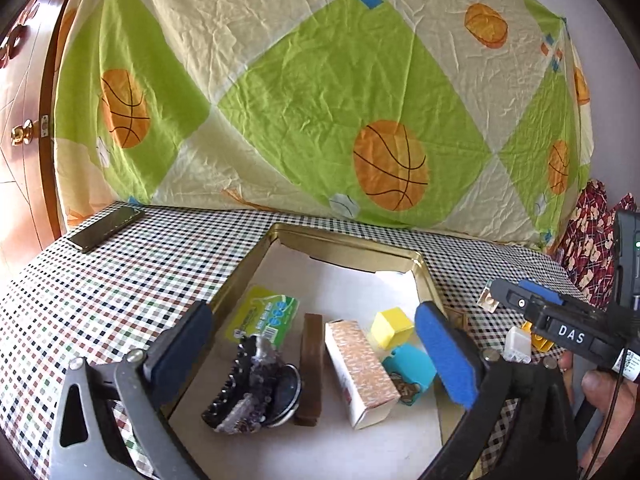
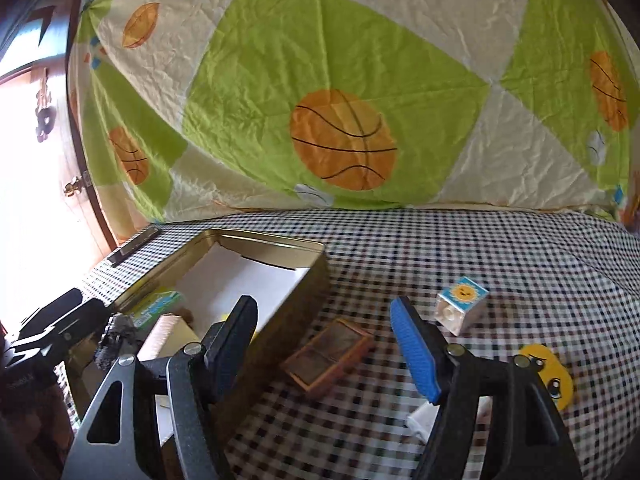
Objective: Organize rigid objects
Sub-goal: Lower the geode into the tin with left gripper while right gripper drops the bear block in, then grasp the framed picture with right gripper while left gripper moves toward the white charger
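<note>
A gold tin [image 1: 423, 280] stands on the checked tablecloth and holds a black hair clip [image 1: 244, 392], a green packet [image 1: 264, 316], a brown bar [image 1: 312, 364], a patterned box [image 1: 360, 364], a yellow cube [image 1: 390, 326] and a teal piece [image 1: 412, 368]. My left gripper [image 1: 320, 352] is open and empty above the tin's contents. My right gripper [image 2: 324, 348] is open and empty, low over a small brown framed tile [image 2: 328, 354] lying beside the tin [image 2: 288, 308]. A clear cube with a sun picture [image 2: 460, 304], a yellow face piece [image 2: 550, 376] and a small white piece [image 2: 422, 418] lie to the right.
A dark flat bar [image 1: 106, 227] lies at the table's far left corner. A basketball-print sheet [image 1: 320, 92] hangs behind the table. A wooden door [image 1: 20, 132] is at left, patterned red cloth [image 1: 588, 248] at right. The right gripper also shows in the left wrist view [image 1: 560, 324].
</note>
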`<state>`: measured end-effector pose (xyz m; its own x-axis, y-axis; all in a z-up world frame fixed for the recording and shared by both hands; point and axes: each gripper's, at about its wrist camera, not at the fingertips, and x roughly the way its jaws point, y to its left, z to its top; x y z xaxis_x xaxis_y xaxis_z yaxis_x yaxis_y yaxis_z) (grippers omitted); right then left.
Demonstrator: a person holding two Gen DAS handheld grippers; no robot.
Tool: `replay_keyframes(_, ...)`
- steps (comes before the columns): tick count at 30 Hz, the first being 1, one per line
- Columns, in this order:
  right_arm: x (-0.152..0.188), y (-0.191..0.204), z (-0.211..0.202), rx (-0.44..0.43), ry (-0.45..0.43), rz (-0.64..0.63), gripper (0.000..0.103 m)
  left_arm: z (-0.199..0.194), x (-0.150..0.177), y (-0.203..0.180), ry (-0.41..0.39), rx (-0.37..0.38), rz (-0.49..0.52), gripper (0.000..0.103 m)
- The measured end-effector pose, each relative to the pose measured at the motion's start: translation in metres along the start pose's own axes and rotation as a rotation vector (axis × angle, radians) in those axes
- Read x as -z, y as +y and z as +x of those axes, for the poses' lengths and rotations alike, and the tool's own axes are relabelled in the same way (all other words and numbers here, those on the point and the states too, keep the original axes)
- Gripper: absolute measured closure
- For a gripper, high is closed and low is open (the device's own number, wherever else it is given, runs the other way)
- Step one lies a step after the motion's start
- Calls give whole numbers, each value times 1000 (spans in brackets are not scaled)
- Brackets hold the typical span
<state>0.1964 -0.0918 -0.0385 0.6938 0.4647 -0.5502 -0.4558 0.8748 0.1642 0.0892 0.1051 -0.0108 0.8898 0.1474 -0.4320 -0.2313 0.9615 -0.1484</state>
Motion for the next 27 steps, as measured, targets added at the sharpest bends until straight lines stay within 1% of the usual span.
replay_keyframes(2, 0, -11, 6, 10, 35, 31, 32, 1, -2, -12, 7, -7, 15, 1)
replay_keyframes(3, 0, -13, 12, 7, 68, 35, 32, 1, -3, -17, 12, -9, 21, 1)
replay_keyframes(5, 0, -11, 25, 13, 127, 25, 32, 4, -5, -25, 30, -18, 33, 1)
replay_keyframes(8, 1, -1, 47, 25, 224, 2, 32, 6, -8, -31, 35, -34, 42, 1)
replay_keyframes(10, 1, 4, 58, 8, 260, 9, 32, 9, -12, -32, 41, -46, 40, 1)
replay_keyframes(11, 2, 5, 63, 15, 277, 18, 32, 10, -15, -31, 47, -51, 34, 1)
replay_keyframes(14, 2, 4, 76, 3, 312, 66, 32, 15, -20, -29, 58, -52, 27, 1)
replay_keyframes(16, 5, 3, 86, -5, 353, 87, 32, 20, -22, -29, 76, -54, 37, 1)
replay_keyframes(18, 5, 2, 88, 4, 340, 93, 32, 24, -22, -29, 88, -54, 47, 1)
replay_keyframes(22, 3, -1, 89, -4, 335, 96, 32, 30, -18, -27, 111, -37, 40, 1)
replay_keyframes(24, 3, 1, 87, -9, 349, 89, 36, 27, -17, -27, 105, -22, 42, 1)
replay_keyframes(25, 5, 2, 84, -9, 356, 73, 41, 25, -17, -27, 101, -15, 46, 1)
replay_keyframes(27, 7, 3, 79, -13, 365, 56, 42, 22, -18, -27, 88, -7, 49, 1)
